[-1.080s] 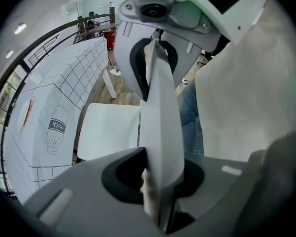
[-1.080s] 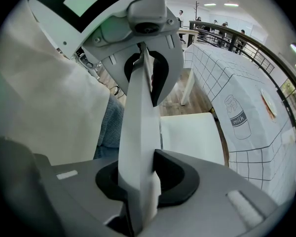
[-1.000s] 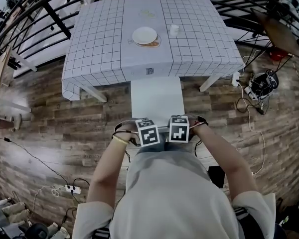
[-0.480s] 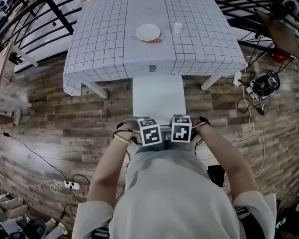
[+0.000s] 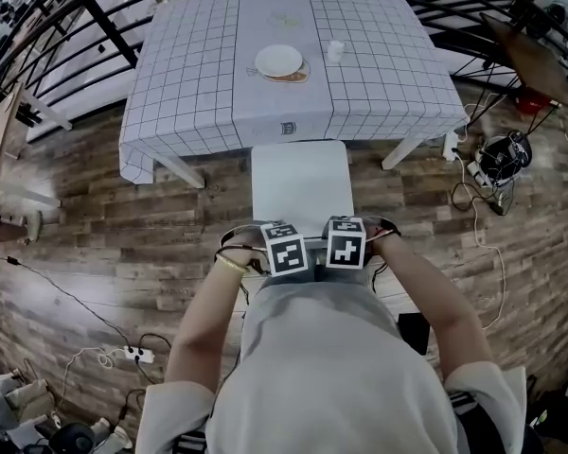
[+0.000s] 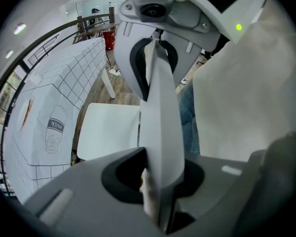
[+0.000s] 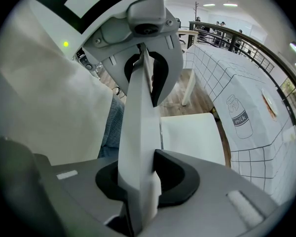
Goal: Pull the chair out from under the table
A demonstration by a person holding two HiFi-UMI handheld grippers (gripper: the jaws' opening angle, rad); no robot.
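We see chair (image 5: 300,183) with seat mostly out from under surface (image 5: 199,74), front edge just at surface's near edge. We pinch thin backrest (image 6: 160,107) top with left tool (image 6: 158,181) and right tool (image 7: 138,181), side by side. We judge chair stiff, light, smooth; grip may slip, legs may drag on floor (image 5: 95,225).

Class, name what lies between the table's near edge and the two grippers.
The chair's white seat fills that stretch, seen in the head view; the left gripper and right gripper clamp its backrest.
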